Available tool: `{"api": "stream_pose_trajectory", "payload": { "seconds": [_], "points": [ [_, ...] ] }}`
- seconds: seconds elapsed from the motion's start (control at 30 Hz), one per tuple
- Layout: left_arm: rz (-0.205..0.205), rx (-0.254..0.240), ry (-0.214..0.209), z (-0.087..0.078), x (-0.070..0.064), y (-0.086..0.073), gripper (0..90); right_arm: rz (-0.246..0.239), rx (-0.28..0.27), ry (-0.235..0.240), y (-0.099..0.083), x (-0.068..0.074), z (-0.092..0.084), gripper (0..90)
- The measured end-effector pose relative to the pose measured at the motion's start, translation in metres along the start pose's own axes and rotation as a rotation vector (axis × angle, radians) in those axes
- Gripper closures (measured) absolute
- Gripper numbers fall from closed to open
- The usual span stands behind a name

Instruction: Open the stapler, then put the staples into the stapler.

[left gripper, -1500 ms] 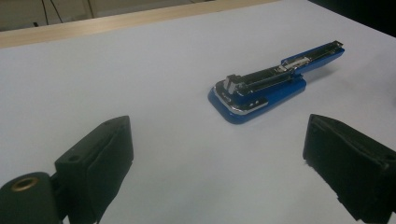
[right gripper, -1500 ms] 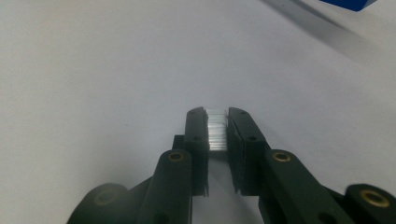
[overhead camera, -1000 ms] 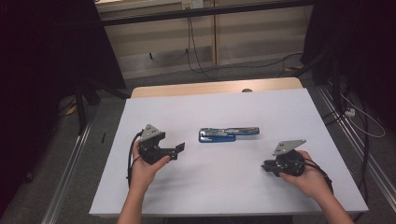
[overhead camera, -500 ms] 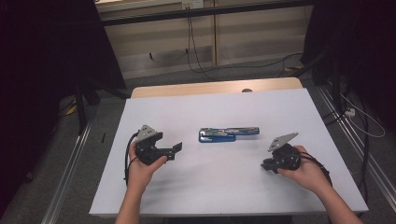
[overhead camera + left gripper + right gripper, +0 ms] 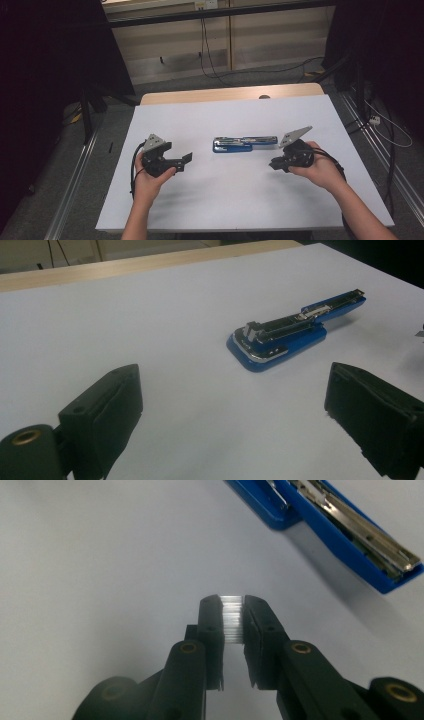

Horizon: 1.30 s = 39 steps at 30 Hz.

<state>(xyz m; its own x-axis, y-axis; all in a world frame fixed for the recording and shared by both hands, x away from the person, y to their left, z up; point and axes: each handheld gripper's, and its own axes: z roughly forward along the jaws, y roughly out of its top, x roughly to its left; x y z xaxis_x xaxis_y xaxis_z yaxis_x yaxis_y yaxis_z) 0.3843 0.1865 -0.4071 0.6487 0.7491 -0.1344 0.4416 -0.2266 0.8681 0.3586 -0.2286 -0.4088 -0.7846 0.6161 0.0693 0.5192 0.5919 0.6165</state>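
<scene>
A blue stapler (image 5: 245,144) lies swung open and flat at the middle of the white table (image 5: 230,200), its metal staple channel facing up (image 5: 285,337) (image 5: 345,530). My right gripper (image 5: 276,164) hovers just right of the stapler's front end, shut on a short silver strip of staples (image 5: 232,617) clamped between its jaws (image 5: 232,602). My left gripper (image 5: 186,159) is held left of the stapler, open wide with nothing between its jaws (image 5: 235,390). It points toward the stapler's hinge end.
The table's far edge shows a bare wooden strip (image 5: 230,94). Cables (image 5: 207,45) hang along the back wall, and metal rails (image 5: 75,175) run on the floor at both sides. A white cable (image 5: 385,130) lies on the floor at right.
My right gripper, with the staple strip, has moved forward and left, closer to the stapler's open end. The left gripper has barely shifted.
</scene>
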Motion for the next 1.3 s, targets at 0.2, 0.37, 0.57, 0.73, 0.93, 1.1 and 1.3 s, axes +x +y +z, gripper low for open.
{"api": "stream_pose_trajectory", "payload": {
  "seconds": [0.2,0.37,0.57,0.73,0.93,1.1,1.3],
  "points": [
    [0.002,-0.001,0.000,0.001,0.000,0.000,8.5,-0.020,-0.005,0.016,0.015,-0.002,0.002,79.1],
    [0.013,0.005,-0.001,0.001,0.000,0.000,8.5,-0.031,0.000,0.022,0.027,-0.004,0.001,79.1],
    [0.010,-0.001,-0.007,0.002,-0.001,0.001,8.5,-0.047,-0.009,0.021,0.039,-0.006,-0.001,79.1],
    [0.009,0.000,-0.005,0.002,0.000,0.002,8.5,-0.051,-0.018,0.023,0.047,-0.007,0.000,79.1],
    [0.004,-0.008,-0.005,0.001,0.000,0.002,8.5,-0.077,-0.014,0.019,0.057,-0.010,0.002,79.1],
    [0.013,0.000,-0.006,0.002,0.000,0.002,8.5,-0.097,-0.009,0.028,0.065,-0.012,0.006,79.1],
    [0.012,0.007,-0.007,0.002,0.000,0.002,8.4,-0.109,-0.013,0.036,0.074,-0.017,0.011,79.1]
  ]
}}
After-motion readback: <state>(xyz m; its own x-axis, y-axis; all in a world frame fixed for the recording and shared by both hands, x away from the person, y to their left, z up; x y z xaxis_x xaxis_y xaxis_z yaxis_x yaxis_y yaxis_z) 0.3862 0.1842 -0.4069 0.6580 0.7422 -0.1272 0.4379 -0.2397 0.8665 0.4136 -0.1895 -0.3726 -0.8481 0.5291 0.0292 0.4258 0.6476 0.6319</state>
